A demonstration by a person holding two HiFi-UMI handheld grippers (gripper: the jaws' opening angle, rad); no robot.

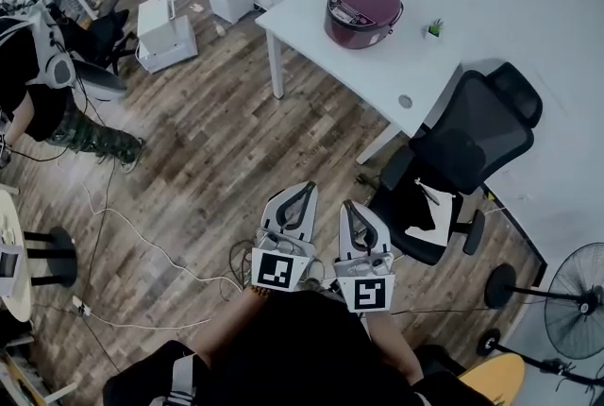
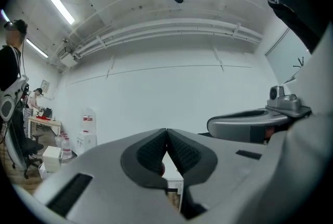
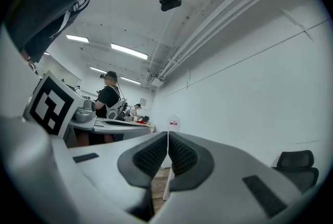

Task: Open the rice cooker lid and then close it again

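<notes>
**A:** Item one, the task's thing?

**B:** One round maroon rice cooker (image 1: 363,12), lid down. It stands on the white rectangular surface (image 1: 311,31) towards its left end, set back from the near edge. Only the head view shows it clearly.

**A:** Beside it?

**B:** One small green potted plant (image 1: 435,27), near the cooker on its right and not touching it. One black mesh office chair (image 1: 467,154) stands off the surface's near corner.

**A:** Left tongs (image 1: 304,194)?

**B:** Held over the wood-plank floor (image 1: 208,140), well apart from the surface. The left gripper view shows the left tongs (image 2: 166,133) with ribbed pads (image 2: 151,152) met at the tips and nothing gripped.

**A:** Right tongs (image 1: 351,209)?

**B:** Just beside the left. The right gripper view shows the right tongs (image 3: 168,135) closed tip to tip and empty. Beyond them that view alone shows a standing person in black (image 3: 108,100).
</notes>
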